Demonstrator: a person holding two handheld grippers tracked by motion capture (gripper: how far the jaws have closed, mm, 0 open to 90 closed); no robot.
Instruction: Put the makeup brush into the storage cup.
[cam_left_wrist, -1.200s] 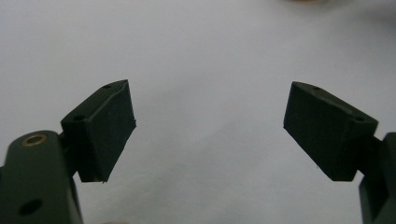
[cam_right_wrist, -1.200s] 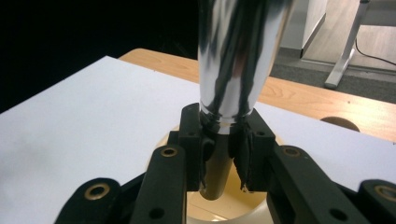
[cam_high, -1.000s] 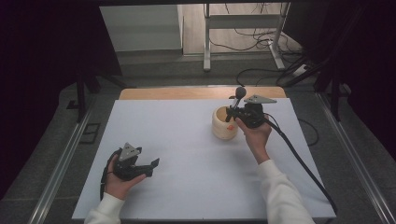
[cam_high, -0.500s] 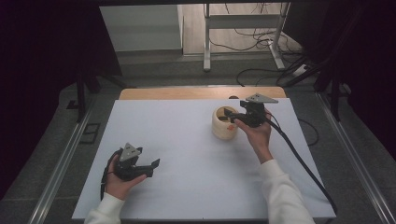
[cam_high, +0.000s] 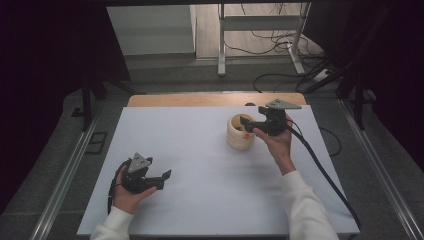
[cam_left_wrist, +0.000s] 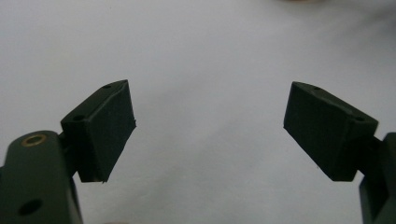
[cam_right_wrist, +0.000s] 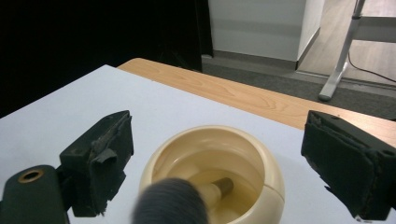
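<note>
From the high view we see the round cream-coloured plastic pot (cam_high: 240, 132) standing on the white table sheet (cam_high: 200, 150), toward two o'clock from the sheet's middle. The right gripper (cam_high: 248, 124) hangs just over the pot's three o'clock rim, held by the right hand (cam_high: 275, 142). The left gripper (cam_high: 162, 178) rests low on the sheet at about eight o'clock, in the left hand (cam_high: 129, 192), well apart from the pot.

The right gripper view gives us what the high view cannot: the pot (cam_right_wrist: 219, 163) is hollow, and a slim stick with a metal ferrule and a dark fuzzy grey head (cam_right_wrist: 170, 200) lies inside it, the head leaning out over the six o'clock rim. The right gripper (cam_right_wrist: 219, 158) has just been opening; its jaws now stand wide either side of the pot and press on nothing.

In the left gripper view the left gripper (cam_left_wrist: 210, 126) is spread over bare sheet with nothing between its jaws.

The fuzzy head is blurred and cut off by the bottom edge, so we cannot tell exactly what the tool is. From above, the pot's contents are only a dark speck.
</note>
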